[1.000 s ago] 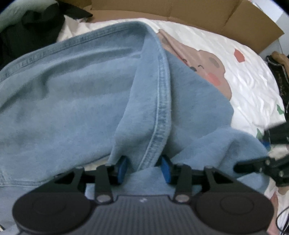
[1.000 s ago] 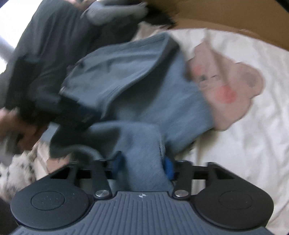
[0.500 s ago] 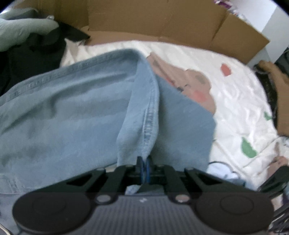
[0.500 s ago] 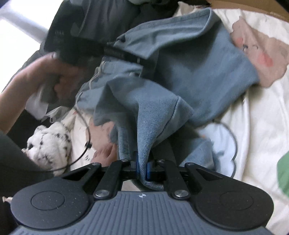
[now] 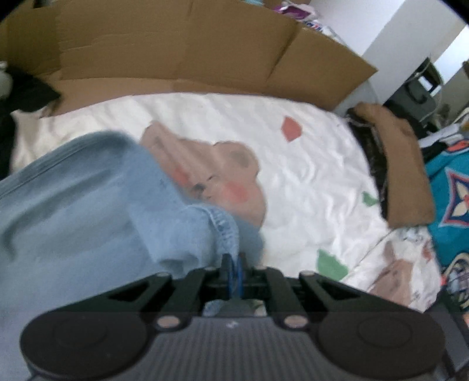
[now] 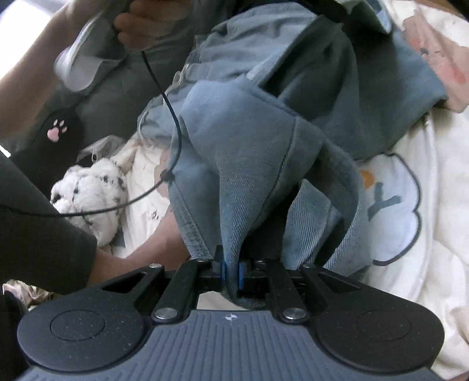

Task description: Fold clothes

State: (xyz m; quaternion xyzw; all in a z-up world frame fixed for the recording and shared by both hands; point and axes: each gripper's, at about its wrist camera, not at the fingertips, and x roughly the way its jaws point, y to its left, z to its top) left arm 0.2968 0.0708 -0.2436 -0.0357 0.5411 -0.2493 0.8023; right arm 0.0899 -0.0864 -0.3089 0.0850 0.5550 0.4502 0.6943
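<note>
A light blue denim garment [image 5: 88, 205] lies bunched on the bear-print bedsheet [image 5: 307, 164], filling the left of the left wrist view. My left gripper [image 5: 233, 269] is shut on its stitched hem, and the cloth hangs lifted from the blue pads. In the right wrist view the same denim garment [image 6: 249, 146] drapes in thick folds. A fold runs down between the pads of my right gripper [image 6: 231, 271]; the jaws are opening slightly, but the pads still pinch the fold.
Brown cardboard [image 5: 176, 44] walls the far side of the bed. A folded brown garment [image 5: 401, 164] and teal cloth [image 5: 451, 190] lie at the right. A spotted plush toy [image 6: 91, 190], a black cable [image 6: 173, 117] and the person's hand [image 6: 146, 23] sit left of the denim.
Both grippers went from open around the denim to pinching it. The left one rose and drew the hem up and right, uncovering more sheet. The right one swung toward the plush toy.
</note>
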